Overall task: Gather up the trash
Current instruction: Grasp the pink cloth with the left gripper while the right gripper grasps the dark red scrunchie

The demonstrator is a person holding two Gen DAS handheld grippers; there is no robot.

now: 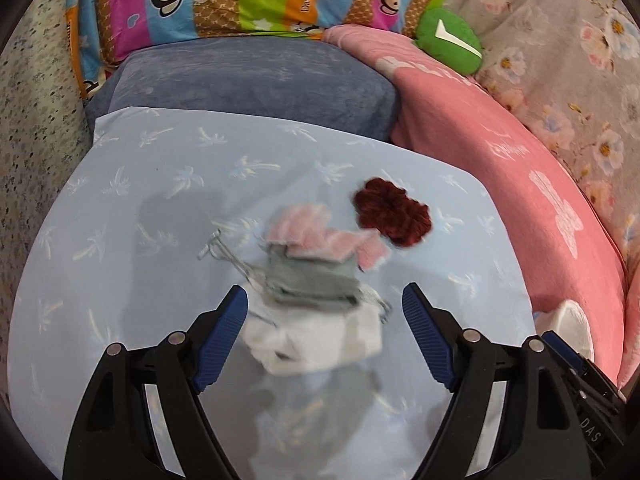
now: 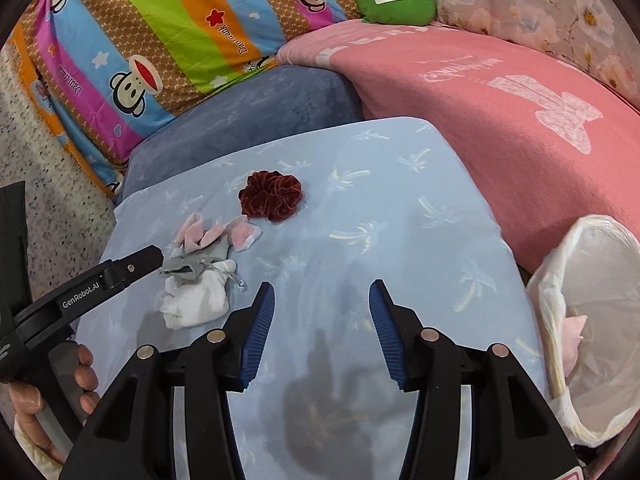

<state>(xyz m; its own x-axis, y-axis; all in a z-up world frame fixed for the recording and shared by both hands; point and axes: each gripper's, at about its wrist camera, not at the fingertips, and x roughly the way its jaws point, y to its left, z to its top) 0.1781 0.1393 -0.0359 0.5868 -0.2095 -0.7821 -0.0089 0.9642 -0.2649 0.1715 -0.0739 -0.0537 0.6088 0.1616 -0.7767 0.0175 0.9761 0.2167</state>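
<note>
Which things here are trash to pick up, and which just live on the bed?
For the job:
- white crumpled tissue
- pink and grey scraps, probably trash
- white bin bag
- left gripper, right gripper, both open

Just lying about:
- dark red scrunchie, likely
- green plush toy
- pink blanket
- monkey-print pillow

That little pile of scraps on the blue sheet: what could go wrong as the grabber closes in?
The scrap pile is loose, so the open left gripper may catch only part. The dark red scrunchie beside it could be swept up by mistake. The lined bin stands off the sheet's edge, so bits may drop.
</note>
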